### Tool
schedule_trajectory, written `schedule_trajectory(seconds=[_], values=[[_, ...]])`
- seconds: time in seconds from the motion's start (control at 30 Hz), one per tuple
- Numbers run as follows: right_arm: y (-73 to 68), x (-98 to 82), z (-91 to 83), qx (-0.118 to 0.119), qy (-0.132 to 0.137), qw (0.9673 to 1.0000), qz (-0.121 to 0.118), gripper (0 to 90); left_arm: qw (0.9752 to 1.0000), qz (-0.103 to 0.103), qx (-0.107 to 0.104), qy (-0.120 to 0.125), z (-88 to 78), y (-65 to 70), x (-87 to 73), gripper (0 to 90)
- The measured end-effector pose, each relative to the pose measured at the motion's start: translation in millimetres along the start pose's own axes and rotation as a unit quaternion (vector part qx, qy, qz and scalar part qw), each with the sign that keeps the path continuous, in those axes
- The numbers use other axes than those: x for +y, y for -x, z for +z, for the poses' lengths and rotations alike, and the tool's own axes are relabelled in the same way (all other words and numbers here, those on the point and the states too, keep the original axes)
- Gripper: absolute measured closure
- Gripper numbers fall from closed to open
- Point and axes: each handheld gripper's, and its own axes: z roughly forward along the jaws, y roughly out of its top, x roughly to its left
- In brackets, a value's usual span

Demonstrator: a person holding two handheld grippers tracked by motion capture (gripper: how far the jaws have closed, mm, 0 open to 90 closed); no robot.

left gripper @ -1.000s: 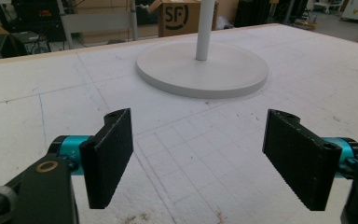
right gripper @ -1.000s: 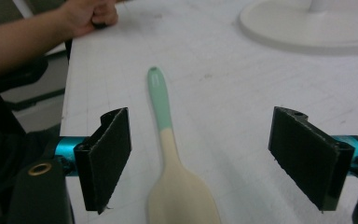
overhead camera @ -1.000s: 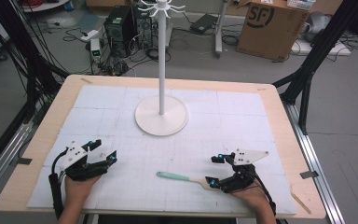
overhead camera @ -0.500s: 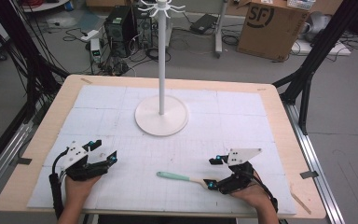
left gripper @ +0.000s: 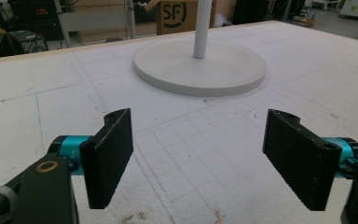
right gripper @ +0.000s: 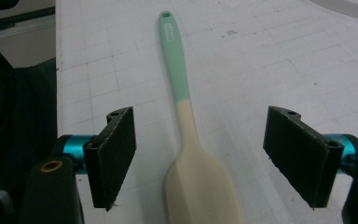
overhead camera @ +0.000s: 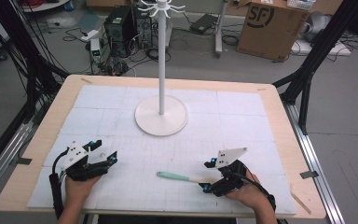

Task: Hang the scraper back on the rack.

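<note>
- Left gripper (overhead camera: 103,156) near the left front of the table (overhead camera: 279,116), on the white gridded mat (overhead camera: 242,121), held in a hand (overhead camera: 77,186) coming in from the bottom edge.
- Jaws spread wide in the left gripper view; nothing between the pads (left gripper: 109,154), only bare mat. Not touching any object.
- Pointed toward the white stand base (overhead camera: 161,115); in the left gripper view the round base (left gripper: 200,65) well ahead of the jaws, apart from them.
- Stand: flat round disc on the mat at table centre, thin white pole (overhead camera: 161,60) upright from its middle, hooks at the top (overhead camera: 161,7). Nothing hanging on the hooks as far as visible.
- Spatula (overhead camera: 179,177) flat on the mat at front centre, between the two grippers, nearer the right one. Mint-green handle end toward the left, cream blade end toward the right.
- In the right gripper view spatula (right gripper: 186,116) lying lengthwise along the gap: cream blade low between the pads, green handle with a hang hole running away from the camera.
- Right gripper (overhead camera: 205,176) at right front, held in a hand (overhead camera: 247,191). Jaws wide apart, just closing a little, spatula blade between them; clear gaps on both sides of the blade, pads (right gripper: 114,154) not pressing on it. No grip.
- Beyond the table: cardboard box (overhead camera: 272,25) on the floor at upper right. Contents not discernible.
</note>
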Motion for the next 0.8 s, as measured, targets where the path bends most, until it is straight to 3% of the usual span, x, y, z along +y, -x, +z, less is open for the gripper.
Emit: schedule_trajectory(seconds=[0.23, 0.47, 0.67, 0.8], values=[[-1.2, 7.0, 4.0, 0.006, -0.038, 0.9993, 0.0, 26.0, 1.0, 0.001, -0.001, -0.001, 0.0, 0.2, 0.0, 25.0], [-0.2, 10.8, 6.6, 0.01, -0.055, 0.9984, -0.002, 26.1, 1.0, 0.003, 0.0, -0.005, 0.2, 0.6, 0.1, 24.9], [0.1, 10.8, 12.9, 0.014, -0.092, 0.9956, 0.001, 28.6, 1.0, 0.003, 0.0, -0.005, 0.3, 0.6, 0.0, 25.0], [-0.9, 12.2, 14.3, 0.015, -0.102, 0.9947, -0.002, 29.6, 1.0, 0.003, 0.0, -0.005, 0.4, 0.7, 0.0, 25.0]])
